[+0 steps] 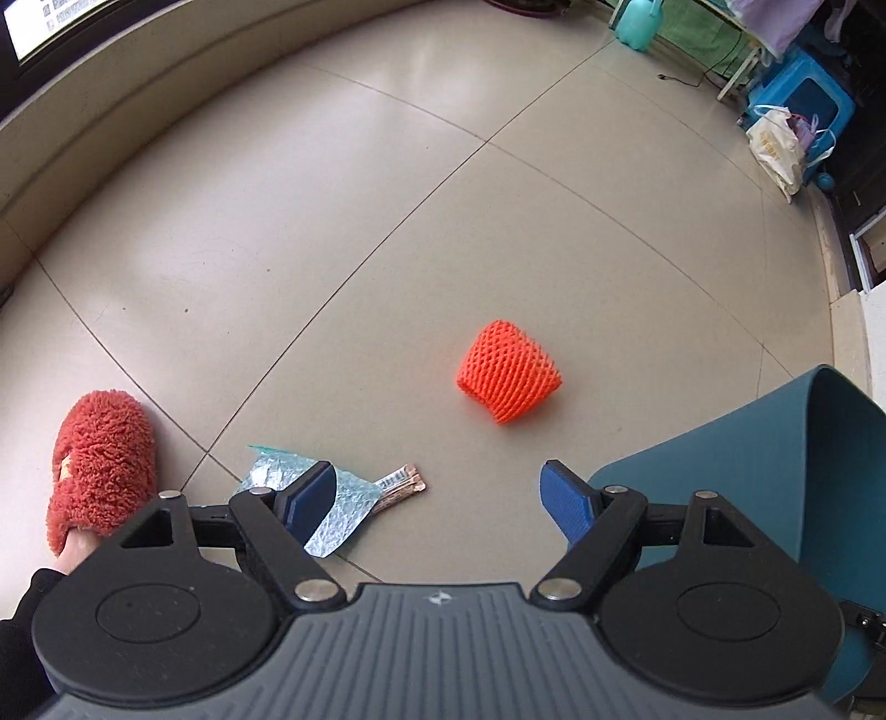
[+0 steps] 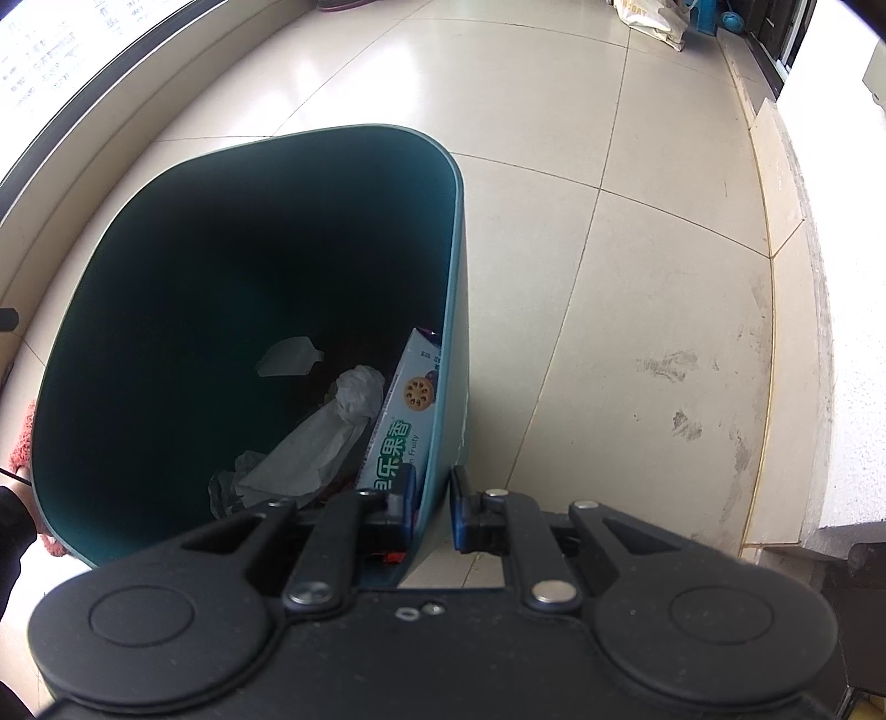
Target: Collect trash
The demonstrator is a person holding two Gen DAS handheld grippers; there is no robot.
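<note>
My left gripper [image 1: 440,493] is open and empty above the tiled floor. An orange foam fruit net [image 1: 506,374] lies ahead of it, slightly right. A crinkled blue-silver wrapper [image 1: 346,507] and a small brown snack wrapper [image 1: 401,487] lie on the floor just under the left finger. My right gripper [image 2: 433,501] is shut on the near wall of a teal trash bin [image 2: 457,310], one finger inside and one outside. The bin holds a biscuit box [image 2: 404,410] and crumpled white paper [image 2: 326,437]. The bin's side also shows in the left wrist view [image 1: 775,459].
A person's foot in a fuzzy red slipper [image 1: 99,459] stands left of the wrappers. A low beige ledge [image 1: 83,138] runs along the left. Bags [image 1: 775,149], a blue stool [image 1: 803,88] and a teal jug [image 1: 639,22] stand at the far right. A raised step [image 2: 786,343] borders the right.
</note>
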